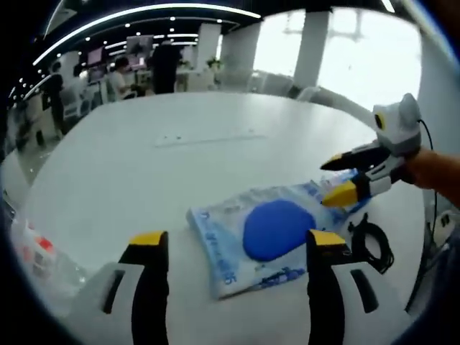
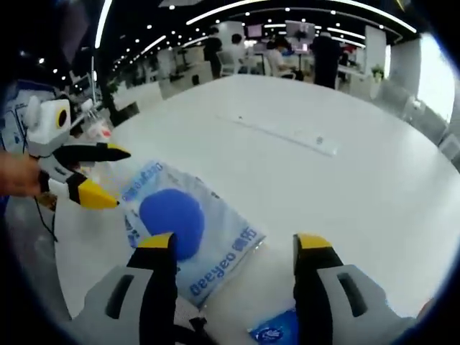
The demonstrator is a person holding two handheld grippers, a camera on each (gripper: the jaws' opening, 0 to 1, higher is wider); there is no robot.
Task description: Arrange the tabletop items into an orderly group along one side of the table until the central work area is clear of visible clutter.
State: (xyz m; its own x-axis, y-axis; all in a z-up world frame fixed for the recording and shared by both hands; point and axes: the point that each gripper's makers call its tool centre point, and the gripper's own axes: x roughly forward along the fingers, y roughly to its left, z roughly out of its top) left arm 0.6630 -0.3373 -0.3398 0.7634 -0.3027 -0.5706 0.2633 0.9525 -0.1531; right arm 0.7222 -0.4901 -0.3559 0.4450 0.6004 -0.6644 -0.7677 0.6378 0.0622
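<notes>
Left gripper view
- Left gripper (image 1: 237,251): we find its jaws spread wide, nothing between them; yellow tips low over the white table (image 1: 144,165)
- Packet (image 1: 269,233): we record a clear plastic packet with blue print and a blue round pad inside; it lies flat on the table just ahead of the jaws, toward the table's near right part
- Right gripper (image 1: 343,180): enters from the right, held by a hand (image 1: 431,172); its two tips stand apart, the yellow lower tip at the packet's far right corner; we cannot tell whether it touches
- Black cable (image 1: 370,241): coiled on the table just right of the packet
- Bottle (image 1: 39,259): a clear object with a red patch at the table's left edge; blurred, identity uncertain

Right gripper view
- Right gripper (image 2: 233,248): we find the jaws parted and empty; the left tip overlaps the packet's near edge in the picture
- Packet (image 2: 187,226): flat on the table, ahead and left of the jaws
- Left gripper (image 2: 108,176): comes in from the left, tips apart, holding nothing; the yellow tip just beside the packet's left edge
- Small blue packet (image 2: 277,332): at the bottom between the jaws; partly hidden
</notes>
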